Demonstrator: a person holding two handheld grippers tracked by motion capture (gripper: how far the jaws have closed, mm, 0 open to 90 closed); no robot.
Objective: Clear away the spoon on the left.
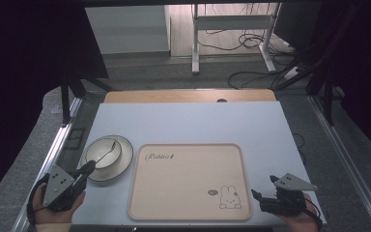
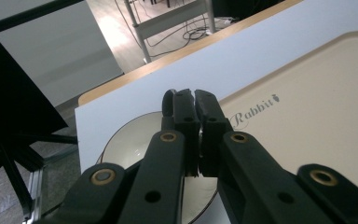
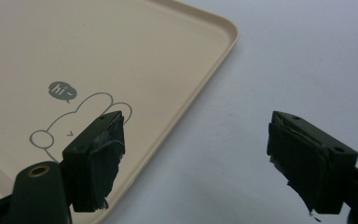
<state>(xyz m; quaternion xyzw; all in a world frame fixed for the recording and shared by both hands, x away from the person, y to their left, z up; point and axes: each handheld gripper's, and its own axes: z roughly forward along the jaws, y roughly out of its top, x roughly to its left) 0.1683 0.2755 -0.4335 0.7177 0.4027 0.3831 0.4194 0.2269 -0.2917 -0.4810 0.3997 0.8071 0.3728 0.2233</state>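
Two grippers: left gripper point(image 1: 88, 167) closed empty, tips over rim of white bowl point(image 1: 107, 157) just left of beige tray point(image 1: 189, 181); right gripper point(image 1: 263, 187) spread apart over bare table point(image 1: 193, 123) beside tray's right edge.

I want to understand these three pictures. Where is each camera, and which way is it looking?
High view: above the person's side, looking forward and down at the table; both hands, left gripper and right gripper show.
Left gripper view: rides the left gripper, jaws shut, looking over the plate.
Right gripper view: rides the right gripper, jaws open, looking down at the table.
All three share the beige tray.
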